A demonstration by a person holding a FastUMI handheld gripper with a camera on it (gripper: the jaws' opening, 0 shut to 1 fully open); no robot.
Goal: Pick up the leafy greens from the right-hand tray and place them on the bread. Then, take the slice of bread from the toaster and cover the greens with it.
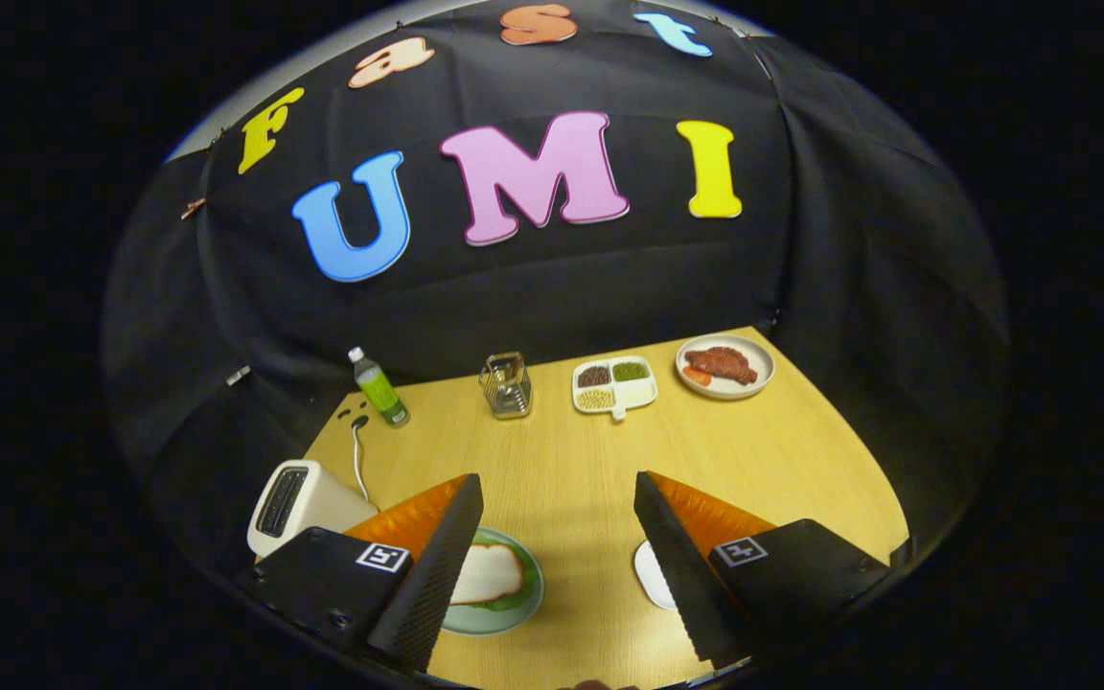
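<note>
With its fingers spread wide and empty, the gripper (557, 537) hovers high above the wooden table (571, 460), likely done, since the bread slice (487, 573) lies over greens on the green plate (504, 618) beside the toaster (298, 500).

The gripper (559, 498) sits at the bottom of the frame, its two fingers (437, 575) spread wide apart — nothing between them.
</note>
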